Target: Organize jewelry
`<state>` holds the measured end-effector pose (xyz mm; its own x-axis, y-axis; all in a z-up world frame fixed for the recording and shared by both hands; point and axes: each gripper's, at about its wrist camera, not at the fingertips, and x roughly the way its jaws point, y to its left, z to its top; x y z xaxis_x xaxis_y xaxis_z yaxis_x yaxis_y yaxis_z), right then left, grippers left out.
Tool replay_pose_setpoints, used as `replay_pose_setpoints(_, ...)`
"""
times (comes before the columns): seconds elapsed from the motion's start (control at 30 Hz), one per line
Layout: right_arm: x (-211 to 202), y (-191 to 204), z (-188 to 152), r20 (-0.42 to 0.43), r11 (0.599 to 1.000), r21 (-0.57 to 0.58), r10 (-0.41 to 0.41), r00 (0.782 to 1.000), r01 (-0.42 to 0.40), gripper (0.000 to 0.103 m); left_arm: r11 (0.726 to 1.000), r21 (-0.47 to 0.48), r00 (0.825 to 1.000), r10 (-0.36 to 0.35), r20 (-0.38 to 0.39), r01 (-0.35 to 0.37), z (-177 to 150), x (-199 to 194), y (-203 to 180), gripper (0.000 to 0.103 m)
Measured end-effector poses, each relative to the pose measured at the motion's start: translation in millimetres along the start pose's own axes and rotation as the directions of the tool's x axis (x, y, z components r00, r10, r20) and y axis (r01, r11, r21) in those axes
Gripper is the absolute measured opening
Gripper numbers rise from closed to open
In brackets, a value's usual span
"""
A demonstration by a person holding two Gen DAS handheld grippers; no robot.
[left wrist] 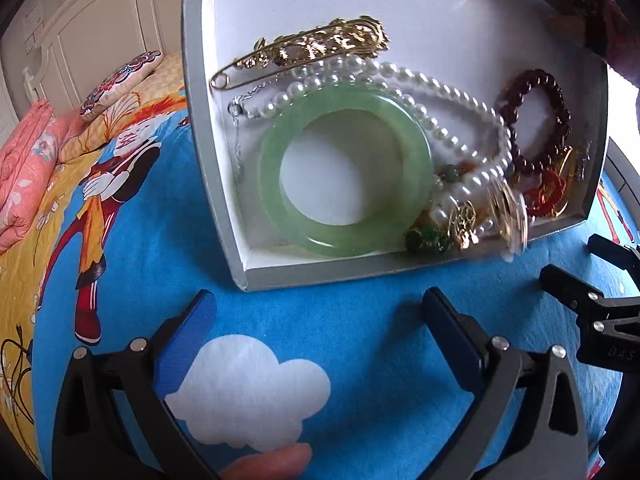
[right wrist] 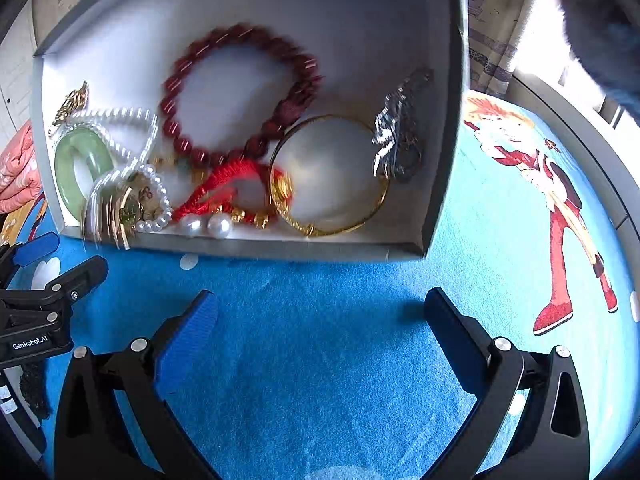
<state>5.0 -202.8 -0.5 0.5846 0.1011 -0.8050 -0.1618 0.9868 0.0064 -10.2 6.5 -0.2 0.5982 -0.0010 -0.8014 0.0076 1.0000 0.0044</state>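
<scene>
A grey box (left wrist: 320, 276) with a white floor (right wrist: 340, 246) lies on the blue bedspread and holds jewelry. Inside are a green jade bangle (left wrist: 344, 170) (right wrist: 82, 166), a white pearl necklace (left wrist: 432, 96), a gold brooch pin (left wrist: 312, 50), a dark red bead bracelet (left wrist: 534, 120) (right wrist: 240, 96), a thin gold bangle (right wrist: 330, 176), a red cord bracelet (right wrist: 224, 192) and a silver chain piece (right wrist: 394, 136). A blurred gold ring-shaped piece (left wrist: 510, 212) (right wrist: 112, 208) sits at the box's front edge. My left gripper (left wrist: 320, 312) and my right gripper (right wrist: 322, 314) are open and empty, just short of the box.
The blue cartoon bedspread (right wrist: 320, 360) spreads under everything. A patterned pillow (left wrist: 120, 84) and pink folded quilts (left wrist: 24, 168) lie at the far left by a white headboard. A fingertip (left wrist: 272, 462) shows at the bottom of the left wrist view. A window sill lies at the right.
</scene>
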Motion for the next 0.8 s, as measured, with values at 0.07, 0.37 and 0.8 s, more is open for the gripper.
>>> replay_pose_setpoints(0.07, -0.6, 0.5, -0.1, 0.002, 1.0, 0.001, 0.003, 1.0, -0.003, 0.099, 1.0, 0.0, 1.0, 0.0, 0.0, 0.0, -0.1, 0.1, 0.0, 0.101)
replay_pose_setpoints(0.37, -0.8, 1.3, 0.8, 0.001, 1.0, 0.0, 0.001, 1.0, -0.001, 0.099, 1.0, 0.004, 1.0, 0.002, 0.001, -0.002, -0.1, 1.3, -0.4, 0.101)
replay_pose_setpoints(0.8, -2.9, 2.1, 3.8, 0.0, 1.0, 0.0, 0.0, 1.0, 0.0, 0.099, 1.0, 0.007, 1.0, -0.005, 0.003, 0.005, -2.9, 1.7, 1.5, 0.101)
